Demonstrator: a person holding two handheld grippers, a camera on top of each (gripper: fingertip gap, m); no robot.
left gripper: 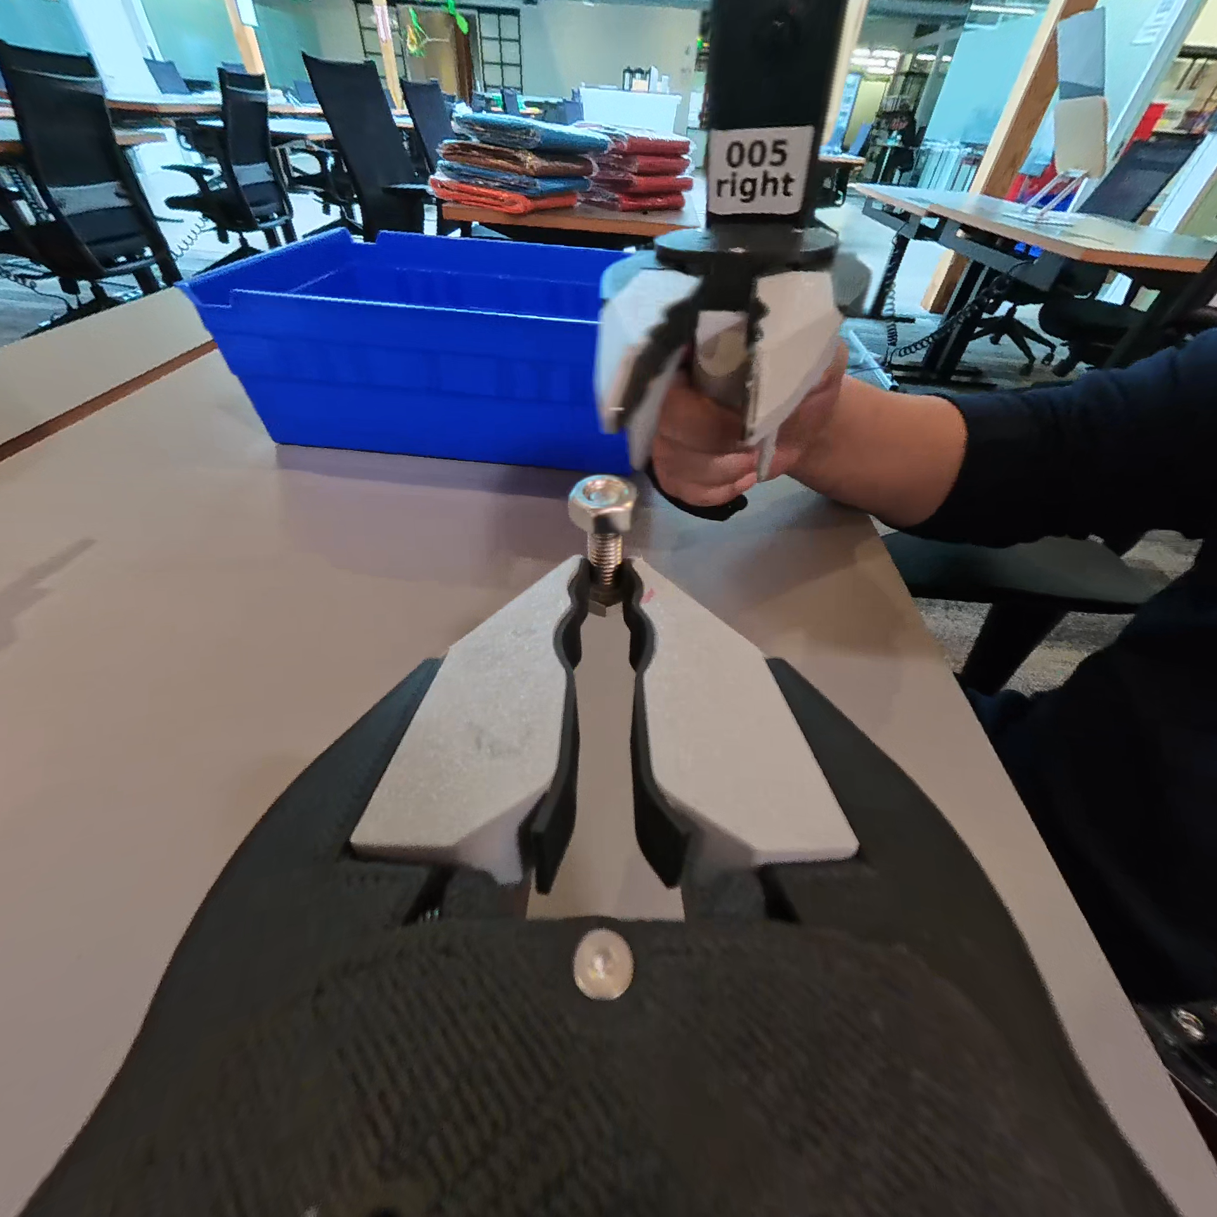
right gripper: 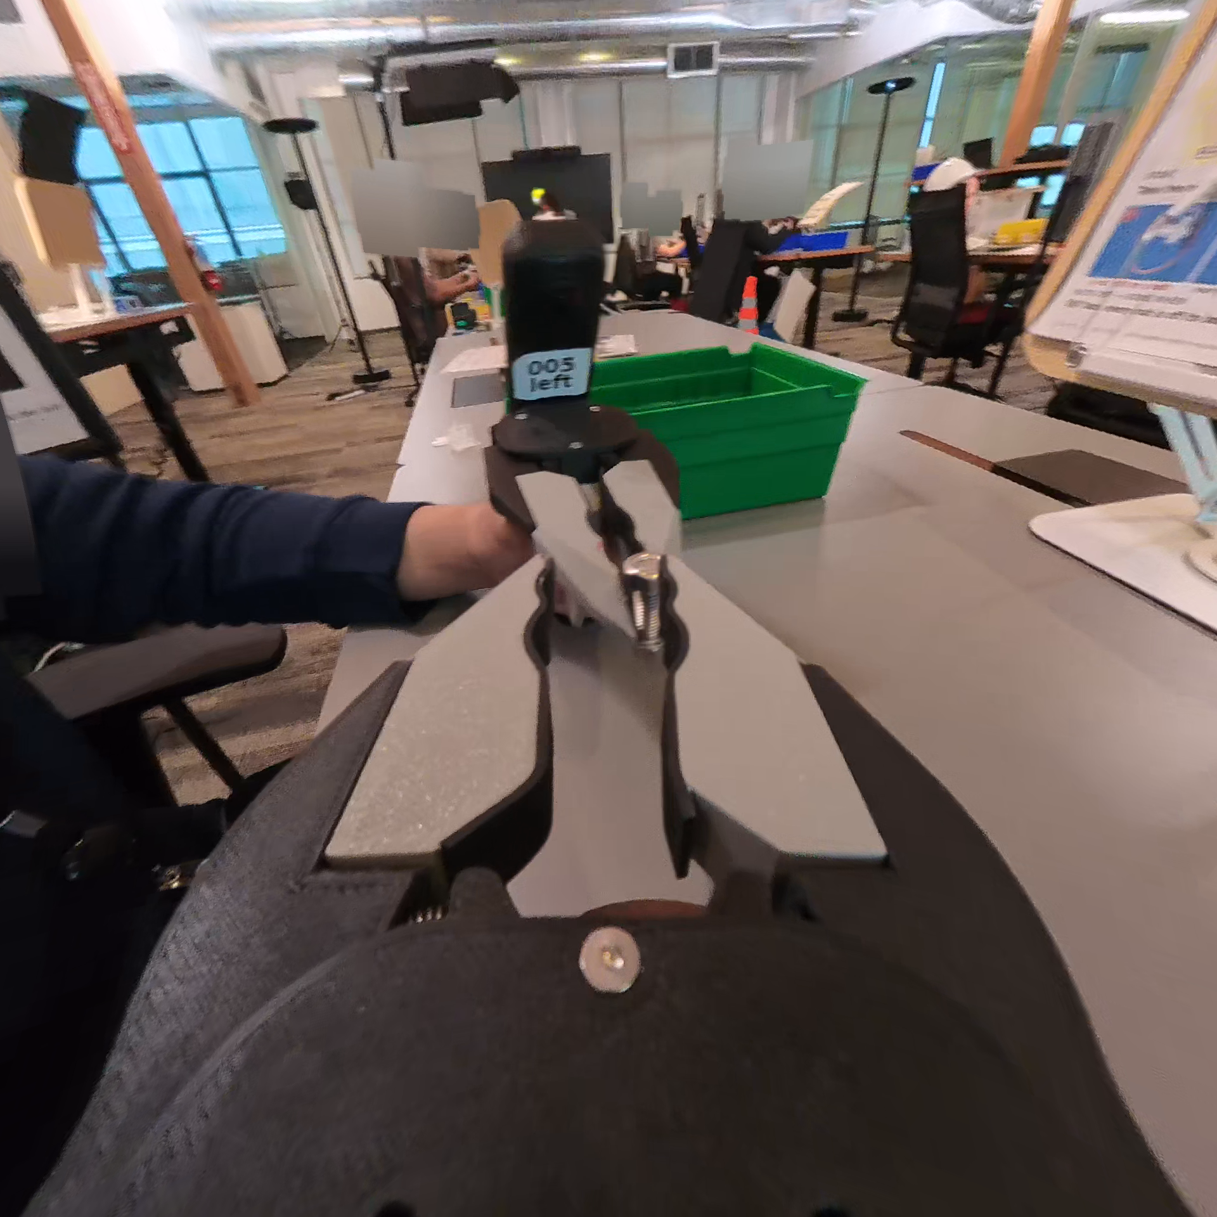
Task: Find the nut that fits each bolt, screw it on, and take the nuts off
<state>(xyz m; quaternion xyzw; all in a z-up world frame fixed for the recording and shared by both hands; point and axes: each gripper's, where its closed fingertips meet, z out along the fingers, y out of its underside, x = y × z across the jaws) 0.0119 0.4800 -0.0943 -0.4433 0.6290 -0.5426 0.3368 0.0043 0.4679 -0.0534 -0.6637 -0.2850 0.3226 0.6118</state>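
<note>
L tongs (left gripper: 602,583) round bolt (left gripper: 600,527) shank

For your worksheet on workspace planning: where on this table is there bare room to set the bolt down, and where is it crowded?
Bare table lies left of the left tongs, before the blue bin. More lies right of the green bin. It is crowded around the bolt, where the right tongs hang close.
</note>
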